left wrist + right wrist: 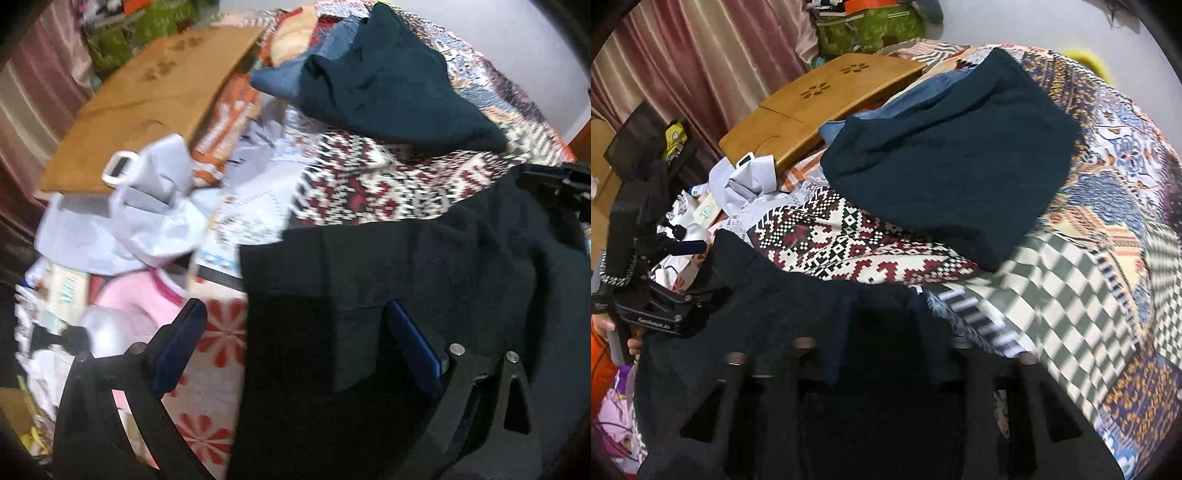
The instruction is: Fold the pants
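Two grippers: left gripper [291, 332] open over black pants [424, 266], right gripper [882, 332] indeterminate.

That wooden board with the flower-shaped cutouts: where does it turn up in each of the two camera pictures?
Left wrist view: the wooden board lies upper left, behind the white crumpled cloth.
Right wrist view: the wooden board sits upper centre-left, in front of the pink curtain.
Shared landmark: the dark teal folded garment lies just right of the board in both.
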{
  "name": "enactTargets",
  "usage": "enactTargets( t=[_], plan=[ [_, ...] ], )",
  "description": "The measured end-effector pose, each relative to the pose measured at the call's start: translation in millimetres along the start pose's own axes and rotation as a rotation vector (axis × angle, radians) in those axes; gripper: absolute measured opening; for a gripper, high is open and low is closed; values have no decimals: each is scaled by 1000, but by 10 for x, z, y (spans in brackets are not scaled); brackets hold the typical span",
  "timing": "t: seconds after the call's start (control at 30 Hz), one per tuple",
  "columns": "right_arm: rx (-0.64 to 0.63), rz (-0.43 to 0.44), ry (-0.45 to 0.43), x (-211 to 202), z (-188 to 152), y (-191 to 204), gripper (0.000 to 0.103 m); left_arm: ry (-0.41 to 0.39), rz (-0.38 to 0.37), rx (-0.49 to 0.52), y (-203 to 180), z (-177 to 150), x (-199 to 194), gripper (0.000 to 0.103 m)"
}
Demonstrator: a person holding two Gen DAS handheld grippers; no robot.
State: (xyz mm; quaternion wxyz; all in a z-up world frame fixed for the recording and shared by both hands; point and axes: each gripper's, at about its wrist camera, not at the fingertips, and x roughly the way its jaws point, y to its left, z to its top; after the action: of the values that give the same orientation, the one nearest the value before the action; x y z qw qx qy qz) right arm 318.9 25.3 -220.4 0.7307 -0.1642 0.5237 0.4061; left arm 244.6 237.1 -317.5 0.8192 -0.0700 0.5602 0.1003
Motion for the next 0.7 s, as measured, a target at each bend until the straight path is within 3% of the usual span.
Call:
enactTargets(
  t=[0.1, 0.17, 0.33, 0.43, 0.5, 0.63, 0.7],
  plan=[
    [-52, -29, -4, 32, -15, 40, 9, -27, 85, 8, 62, -74, -2, 100],
    [-50, -40, -19, 17, -25, 16, 7, -39, 99, -17, 129, -126, 0, 100],
    [-56, -121, -47, 2, -35, 38, 6, -42, 127, -81, 245, -167, 8, 100],
    [-52, -197, -78, -123, -29, 88, 6, -45, 207, -107, 302, -172, -100, 97],
    [-40, -247, -119, -284, -62, 106, 6, -34, 142, -143, 386, -210, -226, 96],
    [-5, -189, -176, -772, -264, 110, 11, -51, 7, -218, 490, -374, -574, 96],
    [-12, -185, -202, -972, -408, 149, 26, -55, -50, -241, 489, -490, -749, 96]
  ],
)
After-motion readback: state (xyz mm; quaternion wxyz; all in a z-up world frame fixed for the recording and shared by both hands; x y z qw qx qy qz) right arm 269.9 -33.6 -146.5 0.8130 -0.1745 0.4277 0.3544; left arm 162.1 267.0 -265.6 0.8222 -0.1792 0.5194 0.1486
